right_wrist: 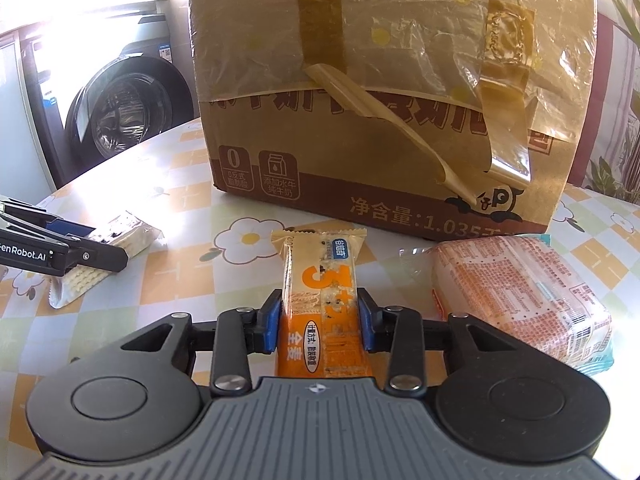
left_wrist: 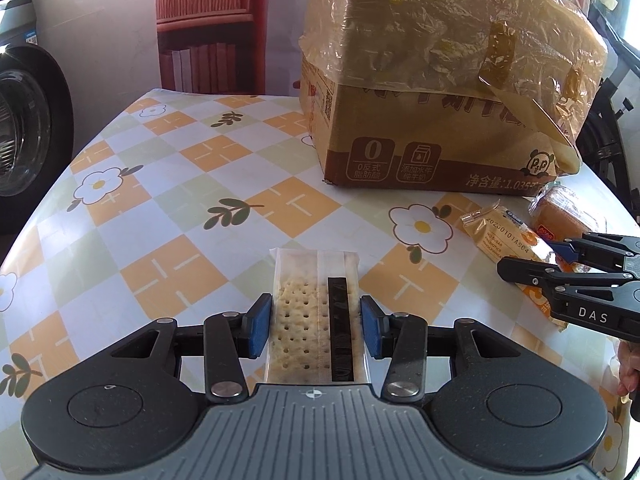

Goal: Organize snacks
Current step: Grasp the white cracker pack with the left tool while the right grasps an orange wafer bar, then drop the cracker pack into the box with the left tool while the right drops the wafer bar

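Note:
A clear packet of crackers [left_wrist: 304, 300] lies on the flowered tablecloth [left_wrist: 180, 200], and the blue pads of my left gripper [left_wrist: 316, 328] press on its two long sides. The right wrist view shows the same packet [right_wrist: 132, 236] in the left gripper [right_wrist: 100, 242] at the left edge. My right gripper [right_wrist: 318, 320] is shut on an orange wrapped snack bar [right_wrist: 320, 280] that points towards the box. In the left wrist view that bar [left_wrist: 500, 236] and the right gripper [left_wrist: 532, 258] sit at the far right.
A large taped cardboard box [right_wrist: 360, 140] stands just behind both snacks, also seen as the box [left_wrist: 420, 120]. A wrapped cake packet [right_wrist: 520, 292] lies right of the bar. A washing machine [right_wrist: 120, 112] stands beyond the table's left edge. A hand [left_wrist: 628, 376] shows at the right.

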The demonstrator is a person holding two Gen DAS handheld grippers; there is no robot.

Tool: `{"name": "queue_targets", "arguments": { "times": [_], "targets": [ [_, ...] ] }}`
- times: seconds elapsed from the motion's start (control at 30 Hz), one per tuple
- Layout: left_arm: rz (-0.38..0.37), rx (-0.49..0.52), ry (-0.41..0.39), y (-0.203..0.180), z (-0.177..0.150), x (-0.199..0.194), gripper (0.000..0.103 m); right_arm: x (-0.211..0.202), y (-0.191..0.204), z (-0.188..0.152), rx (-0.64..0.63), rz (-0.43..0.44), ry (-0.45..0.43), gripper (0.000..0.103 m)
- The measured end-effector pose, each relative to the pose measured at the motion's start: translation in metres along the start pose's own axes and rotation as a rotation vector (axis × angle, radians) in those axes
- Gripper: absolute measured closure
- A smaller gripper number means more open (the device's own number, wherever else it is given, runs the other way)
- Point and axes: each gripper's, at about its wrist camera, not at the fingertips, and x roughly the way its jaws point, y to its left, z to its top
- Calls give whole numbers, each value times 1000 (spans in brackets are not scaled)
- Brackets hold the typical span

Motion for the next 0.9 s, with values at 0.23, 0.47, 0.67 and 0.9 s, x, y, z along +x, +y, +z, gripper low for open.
{"name": "queue_targets", "arguments": {
  "times": [0.23, 0.47, 0.67, 0.9],
  "targets": [
    [-31, -17, -47, -3, 5, -18, 55, -21, 14, 5, -56, 31, -38, 65],
    [-51, -1, -161, -11, 33, -47, 55, -54, 17, 32, -99, 35, -171, 65],
    [-88, -21, -292, -14, 75, -77, 55, -78, 11, 72, -121, 26, -316, 65],
    [-117, 35, -404, -30, 134, -98, 55, -96, -10, 138, -59, 60, -420, 65]
  ]
}}
